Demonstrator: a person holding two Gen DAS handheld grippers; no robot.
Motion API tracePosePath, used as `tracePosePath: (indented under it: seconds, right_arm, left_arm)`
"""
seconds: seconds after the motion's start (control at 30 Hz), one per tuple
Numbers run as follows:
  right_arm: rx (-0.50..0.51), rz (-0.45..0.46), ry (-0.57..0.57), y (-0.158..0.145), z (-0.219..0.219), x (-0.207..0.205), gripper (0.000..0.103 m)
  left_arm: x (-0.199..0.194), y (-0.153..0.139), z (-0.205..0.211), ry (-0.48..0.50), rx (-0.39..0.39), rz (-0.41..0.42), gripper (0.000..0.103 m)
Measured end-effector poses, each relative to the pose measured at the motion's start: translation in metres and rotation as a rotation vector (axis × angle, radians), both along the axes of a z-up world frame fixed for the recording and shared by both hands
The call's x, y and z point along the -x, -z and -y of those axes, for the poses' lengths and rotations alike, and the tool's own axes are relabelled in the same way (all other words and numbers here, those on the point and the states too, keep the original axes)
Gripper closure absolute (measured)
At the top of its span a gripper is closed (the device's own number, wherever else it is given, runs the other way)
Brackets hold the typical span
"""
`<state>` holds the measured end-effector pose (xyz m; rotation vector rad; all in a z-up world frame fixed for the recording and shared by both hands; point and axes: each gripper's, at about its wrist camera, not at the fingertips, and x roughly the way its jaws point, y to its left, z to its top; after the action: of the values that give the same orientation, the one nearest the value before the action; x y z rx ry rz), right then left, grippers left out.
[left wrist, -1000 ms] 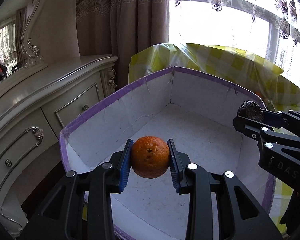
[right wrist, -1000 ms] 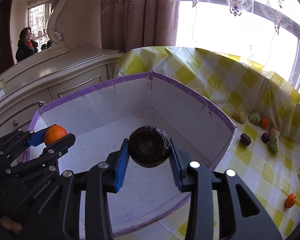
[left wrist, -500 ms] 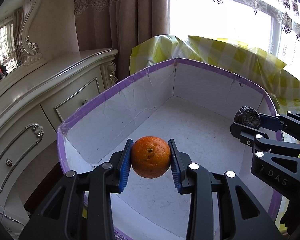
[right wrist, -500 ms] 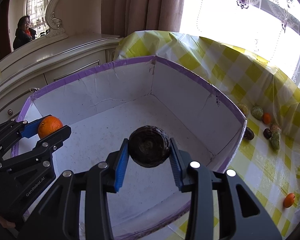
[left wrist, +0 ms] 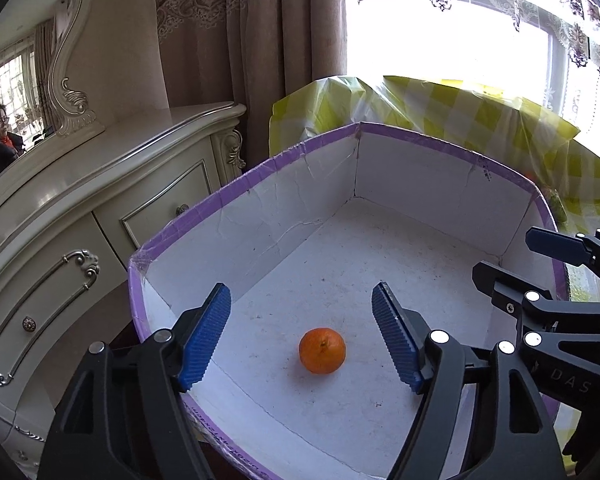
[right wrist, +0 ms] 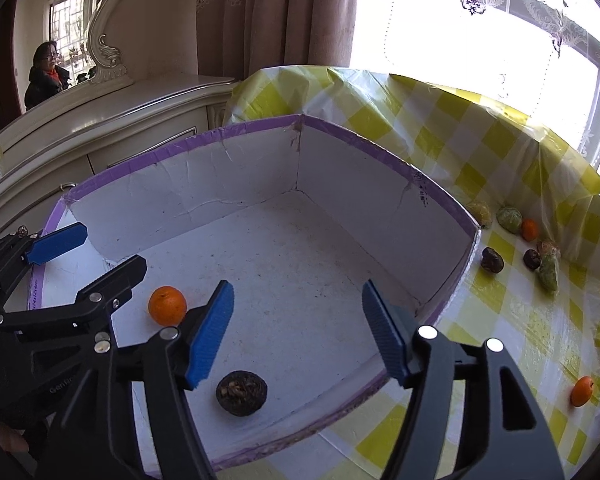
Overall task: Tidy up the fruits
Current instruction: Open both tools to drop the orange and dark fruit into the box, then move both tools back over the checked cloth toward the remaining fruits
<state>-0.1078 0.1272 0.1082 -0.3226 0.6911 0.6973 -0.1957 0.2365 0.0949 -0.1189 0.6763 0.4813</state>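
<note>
A white box with a purple rim (left wrist: 236, 184) (right wrist: 384, 148) stands on the checked table. An orange mandarin (left wrist: 322, 350) (right wrist: 167, 305) lies on the box floor, below my left gripper (left wrist: 300, 332), which is open and empty above it. A dark brown round fruit (right wrist: 241, 393) lies on the box floor near the front wall, below my right gripper (right wrist: 298, 328), which is open and empty. The right gripper also shows at the right edge of the left wrist view (left wrist: 540, 264), and the left gripper at the left of the right wrist view (right wrist: 88, 256).
Several loose fruits lie on the yellow checked cloth (right wrist: 500, 184) right of the box: green ones (right wrist: 509, 219), dark ones (right wrist: 492, 259), a small orange one (right wrist: 529, 229) and another orange one (right wrist: 581, 391) near the front. A cream dresser (left wrist: 80, 200) stands left of the box.
Both grippers have opened. The mandarin has dropped from the left gripper and the dark fruit from the right gripper onto the box floor.
</note>
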Motion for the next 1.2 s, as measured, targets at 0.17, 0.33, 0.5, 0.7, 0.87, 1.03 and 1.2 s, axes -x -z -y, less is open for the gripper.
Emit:
tracePosePath:
  seconds: [0.17, 0.33, 0.5, 0.7, 0.87, 1.03, 1.2]
  right_arm:
    - [-0.082, 0.001, 0.022, -0.010, 0.027, 0.000, 0.032]
    - [-0.200, 0.045, 0.072, -0.021, 0.077, 0.001, 0.023]
    - [-0.260, 0.059, 0.199, -0.015, 0.147, -0.009, 0.012]
    - [-0.272, -0.002, 0.433, 0.022, 0.249, -0.034, 0.010]
    - [-0.264, -0.084, 0.635, 0.060, 0.333, -0.054, 0.010]
    - [-0.247, -0.140, 0.772, 0.084, 0.391, -0.080, 0.010]
    - [-0.203, -0.198, 0.790, 0.095, 0.399, -0.122, 0.010]
  left_arm:
    - [-0.001, -0.011, 0.013, 0.006, -0.039, 0.016, 0.016]
    - [0.001, -0.030, 0.037, 0.037, -0.078, 0.066, 0.016]
    - [-0.004, -0.052, 0.083, 0.147, -0.123, 0.135, 0.016]
    - [-0.026, -0.060, 0.176, 0.436, -0.145, 0.171, 0.016]
    - [-0.071, -0.030, 0.247, 0.686, -0.015, 0.101, 0.016]
    - [-0.141, 0.027, 0.275, 0.712, 0.120, 0.003, 0.016]
    - [-0.191, 0.074, 0.261, 0.608, 0.220, -0.082, 0.016]
